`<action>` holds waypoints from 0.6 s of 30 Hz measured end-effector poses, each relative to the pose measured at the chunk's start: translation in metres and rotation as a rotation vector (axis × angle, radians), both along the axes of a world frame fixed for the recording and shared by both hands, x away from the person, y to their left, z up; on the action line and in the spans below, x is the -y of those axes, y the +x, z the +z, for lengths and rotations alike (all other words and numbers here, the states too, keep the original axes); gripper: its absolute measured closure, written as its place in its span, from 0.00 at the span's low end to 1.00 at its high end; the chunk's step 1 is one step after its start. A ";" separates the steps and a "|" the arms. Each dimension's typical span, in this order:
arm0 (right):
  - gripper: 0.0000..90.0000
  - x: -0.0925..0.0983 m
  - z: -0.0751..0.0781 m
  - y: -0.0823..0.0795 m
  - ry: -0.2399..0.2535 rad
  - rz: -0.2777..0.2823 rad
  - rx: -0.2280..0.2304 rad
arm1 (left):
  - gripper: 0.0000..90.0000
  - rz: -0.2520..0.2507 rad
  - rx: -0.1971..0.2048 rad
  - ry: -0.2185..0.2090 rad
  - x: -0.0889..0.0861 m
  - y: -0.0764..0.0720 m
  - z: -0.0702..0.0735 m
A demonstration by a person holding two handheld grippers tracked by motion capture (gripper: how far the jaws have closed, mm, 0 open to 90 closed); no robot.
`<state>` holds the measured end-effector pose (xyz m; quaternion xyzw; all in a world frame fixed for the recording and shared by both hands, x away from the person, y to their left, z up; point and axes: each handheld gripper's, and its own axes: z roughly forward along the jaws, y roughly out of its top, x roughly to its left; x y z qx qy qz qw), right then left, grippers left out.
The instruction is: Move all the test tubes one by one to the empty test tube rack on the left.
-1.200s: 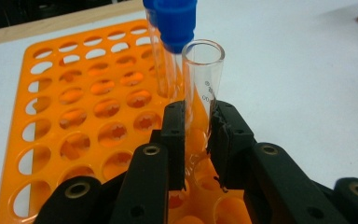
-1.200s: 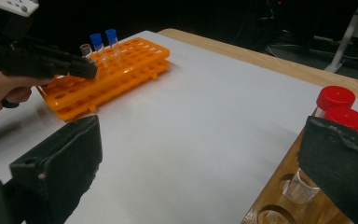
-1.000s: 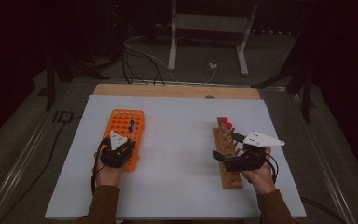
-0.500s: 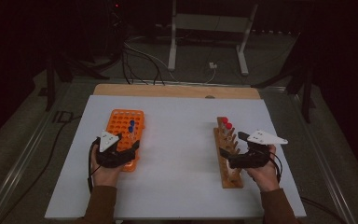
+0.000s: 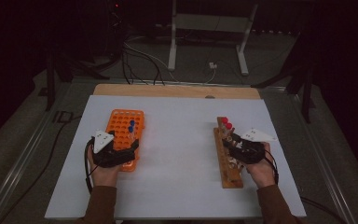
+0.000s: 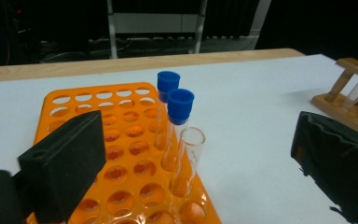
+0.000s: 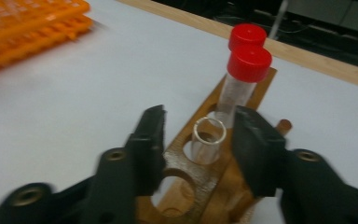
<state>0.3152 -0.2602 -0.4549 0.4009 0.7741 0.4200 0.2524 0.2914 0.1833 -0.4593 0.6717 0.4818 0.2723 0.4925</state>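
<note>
Left tongs [image 6: 193, 163]: jaws just opening wide, standing around the uncapped clear glass tube [image 6: 186, 161] in the orange plastic rack [image 6: 98, 100], gripping nothing.
Right tongs [image 7: 198, 135]: jaws just closing around the open clear tube [image 7: 208, 140] in the brown wooden rack [image 7: 200, 179], not yet touching it.

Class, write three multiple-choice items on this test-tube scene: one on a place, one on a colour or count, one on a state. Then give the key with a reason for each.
1. Where does the orange rack stand?
A. by the left gripper
B. by the right gripper
C. on the floor

2. What colour are the caps on the tubes in the wooden rack?
A. blue
B. red
C. green

3. How is the uncapped tube between the right gripper jaws?
A. lying flat
B. capped
C. upright in a hole, jaws not touching it

Key: A, the left gripper sits at it in the high view; B, two red caps show; C, it stands in its hole with gaps either side.
</note>
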 end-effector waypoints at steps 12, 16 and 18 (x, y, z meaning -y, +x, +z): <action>0.84 0.000 -0.006 0.009 0.021 -0.022 -0.017 | 0.02 -0.007 -0.003 0.003 0.006 0.000 0.000; 0.84 -0.001 -0.007 0.009 0.024 -0.031 -0.013 | 0.02 -0.006 -0.005 0.000 0.006 0.001 0.000; 0.83 -0.002 -0.007 0.008 0.014 -0.034 -0.011 | 0.02 -0.006 -0.007 0.001 0.006 0.001 0.000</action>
